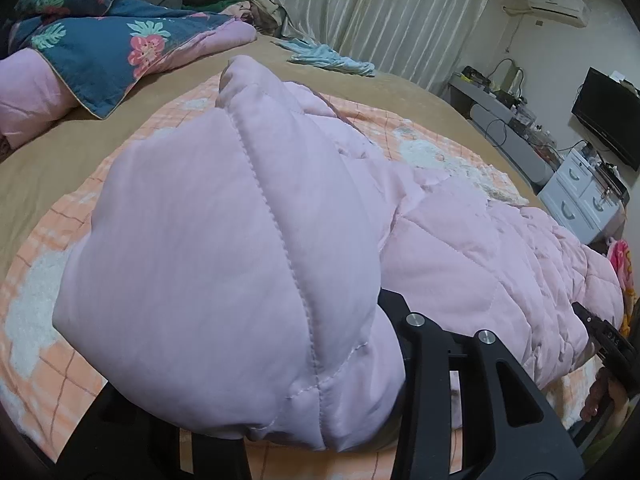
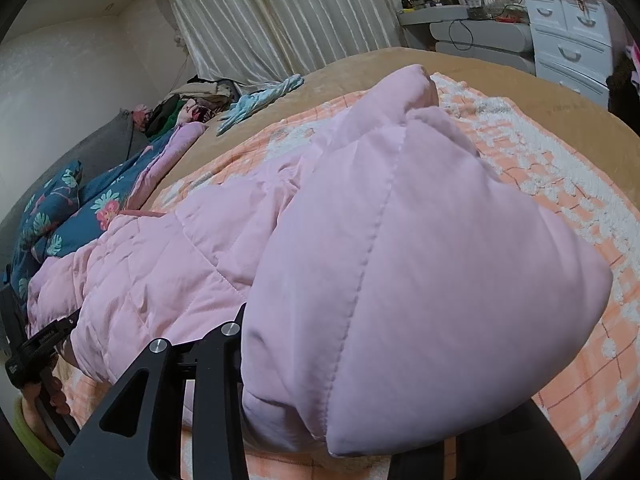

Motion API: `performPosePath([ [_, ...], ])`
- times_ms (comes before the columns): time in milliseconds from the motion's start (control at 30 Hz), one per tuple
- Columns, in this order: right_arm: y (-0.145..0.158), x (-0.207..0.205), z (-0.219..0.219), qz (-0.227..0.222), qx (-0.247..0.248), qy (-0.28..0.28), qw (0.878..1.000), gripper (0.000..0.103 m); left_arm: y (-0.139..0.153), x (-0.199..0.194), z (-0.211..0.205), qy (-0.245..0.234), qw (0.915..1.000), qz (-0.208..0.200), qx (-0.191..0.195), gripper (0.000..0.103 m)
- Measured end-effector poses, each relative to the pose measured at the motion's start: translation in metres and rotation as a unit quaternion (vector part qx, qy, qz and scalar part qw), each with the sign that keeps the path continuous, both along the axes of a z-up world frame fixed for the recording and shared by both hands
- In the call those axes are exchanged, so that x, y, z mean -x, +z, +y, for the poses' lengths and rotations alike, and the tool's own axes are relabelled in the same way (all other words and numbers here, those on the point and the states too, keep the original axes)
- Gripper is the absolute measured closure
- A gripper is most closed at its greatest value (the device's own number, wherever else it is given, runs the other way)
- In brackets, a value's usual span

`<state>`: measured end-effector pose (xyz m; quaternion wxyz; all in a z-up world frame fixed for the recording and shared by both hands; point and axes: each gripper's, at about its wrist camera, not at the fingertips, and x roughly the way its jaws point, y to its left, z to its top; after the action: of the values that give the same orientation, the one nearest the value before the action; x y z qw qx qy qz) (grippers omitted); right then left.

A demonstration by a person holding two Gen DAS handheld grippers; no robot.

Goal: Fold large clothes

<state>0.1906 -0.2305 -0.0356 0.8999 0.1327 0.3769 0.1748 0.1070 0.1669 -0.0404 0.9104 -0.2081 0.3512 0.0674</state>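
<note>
Left wrist view: we see a pink quilted coat [image 1: 224,264] bulging over our left gripper [image 1: 280,412], filling the centre and lower half of the frame.
Left gripper: one black finger [image 1: 472,392] shows at lower right, the other is buried under the padding; a thick fold sits between the jaws, but we cannot tell whether the pads press on it.
Right wrist view: we see the same coat [image 2: 420,264] heaped over our right gripper [image 2: 360,412], centre to lower right.
Right gripper: one black finger [image 2: 160,400] shows at lower left; fabric lies between the jaws, grip hidden, so we cannot tell.
Coat's place: on an orange checked blanket [image 1: 44,288] spread over a tan bed [image 1: 60,148].
Upper left: a blue flowered quilt [image 1: 100,44].
Far edge: a light blue cloth [image 1: 332,58] near the curtains [image 1: 384,8].
Right side: white drawers [image 1: 580,196].
</note>
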Motion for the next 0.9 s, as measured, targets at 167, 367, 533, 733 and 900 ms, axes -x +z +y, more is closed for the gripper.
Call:
performPosePath([
  [167,0.002,0.007,-0.005,-0.006,-0.001,0.004,1.000,0.069,0.000,0.006,0.001,-0.001,1.0000,0.000,0.005,0.071],
  [367,0.005,0.015,-0.012,-0.018,-0.005,0.011,1.000,0.069,0.000,0.016,0.007,0.000,0.9998,0.002,0.020,0.071],
  [533,0.003,0.011,-0.017,-0.013,-0.010,0.010,1.000,0.069,-0.003,0.017,0.010,0.003,0.9996,0.006,0.027,0.071],
  [733,0.004,0.010,-0.015,-0.011,-0.007,0.011,1.000,0.069,-0.009,0.016,0.009,0.012,0.9995,0.014,0.025,0.070],
  [900,-0.003,0.004,-0.015,0.014,-0.005,0.003,1.000,0.067,-0.011,0.015,0.007,0.016,0.9994,0.022,0.023,0.069],
])
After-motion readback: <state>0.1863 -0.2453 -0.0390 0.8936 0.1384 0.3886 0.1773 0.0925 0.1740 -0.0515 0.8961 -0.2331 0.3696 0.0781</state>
